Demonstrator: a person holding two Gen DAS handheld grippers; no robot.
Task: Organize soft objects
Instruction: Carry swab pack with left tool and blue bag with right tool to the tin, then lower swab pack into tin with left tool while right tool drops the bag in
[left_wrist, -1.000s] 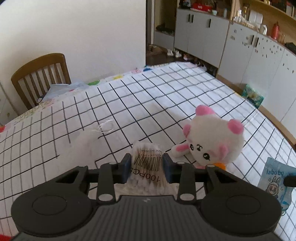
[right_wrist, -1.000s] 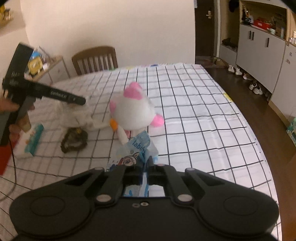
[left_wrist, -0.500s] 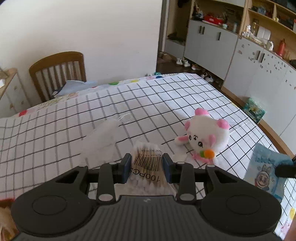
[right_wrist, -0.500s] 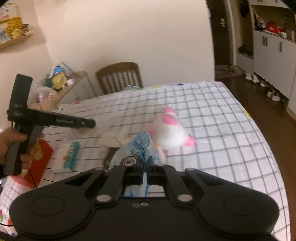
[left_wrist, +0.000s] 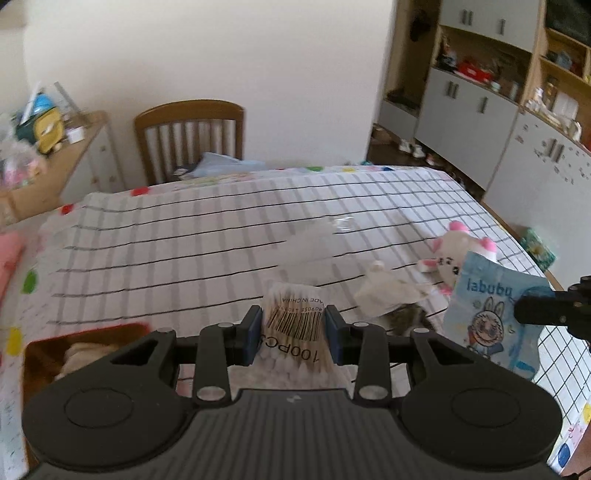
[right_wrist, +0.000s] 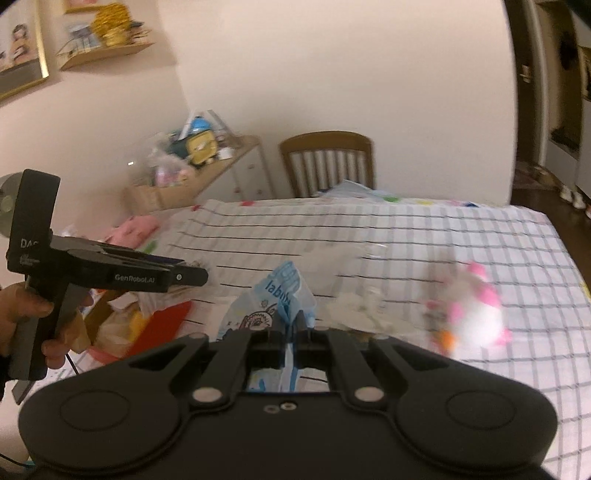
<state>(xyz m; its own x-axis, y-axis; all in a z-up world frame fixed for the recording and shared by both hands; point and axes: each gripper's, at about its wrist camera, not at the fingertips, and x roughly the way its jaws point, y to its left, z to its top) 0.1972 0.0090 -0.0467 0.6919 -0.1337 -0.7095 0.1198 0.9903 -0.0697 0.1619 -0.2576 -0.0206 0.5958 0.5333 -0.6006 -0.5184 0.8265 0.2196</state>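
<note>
Left gripper (left_wrist: 293, 334) pinching a bag of cotton swabs (left_wrist: 295, 332) above the checked tablecloth (left_wrist: 184, 251), right gripper (right_wrist: 291, 332) pressing together on a blue packet (right_wrist: 273, 302), plush toy (left_wrist: 456, 254) lying far right, red box (left_wrist: 74, 347) sitting near left.

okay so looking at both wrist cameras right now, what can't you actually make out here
- Plush toy: motion-blurred in the right wrist view, face unreadable.
- Red box: left wrist view, contents mostly hidden behind the left gripper.
- Cotton swab pack: lower part hidden by that gripper's body.
- Blue labubu packet: crumpled in the right gripper, print partly hidden.
</note>
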